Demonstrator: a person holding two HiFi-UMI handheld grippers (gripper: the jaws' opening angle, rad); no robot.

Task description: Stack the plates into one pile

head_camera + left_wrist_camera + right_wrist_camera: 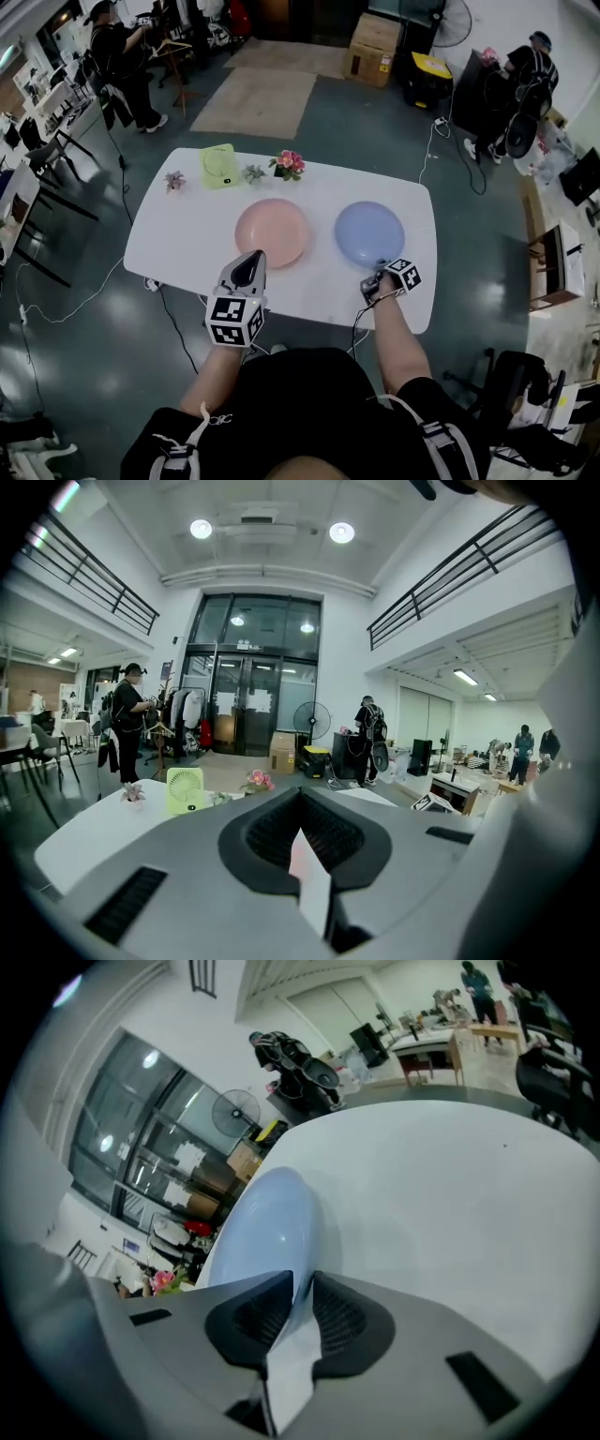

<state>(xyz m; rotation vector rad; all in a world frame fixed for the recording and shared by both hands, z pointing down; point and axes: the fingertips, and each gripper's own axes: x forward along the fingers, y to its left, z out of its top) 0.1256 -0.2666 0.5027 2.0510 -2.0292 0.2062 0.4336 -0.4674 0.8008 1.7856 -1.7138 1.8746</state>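
Two plates lie side by side on the white table (pixel 178 234): a pink plate (pixel 274 231) on the left and a blue plate (pixel 368 232) on the right. My right gripper (pixel 379 268) is at the blue plate's near rim. In the right gripper view the blue plate (pixel 267 1227) runs between the dark pads of that gripper (pixel 302 1297), which are closed on its edge. My left gripper (pixel 251 262) reaches over the pink plate's near left edge. In the left gripper view that gripper (pixel 300 841) has its jaws together, with only a pinkish sliver in the slit. The plate itself is hidden there.
Along the table's far edge stand a green desk fan (pixel 218 165), a pot of pink flowers (pixel 289 164) and two small plants (pixel 173 180). People stand at benches further back, near a cardboard box (pixel 372 47). Cables trail on the floor around the table.
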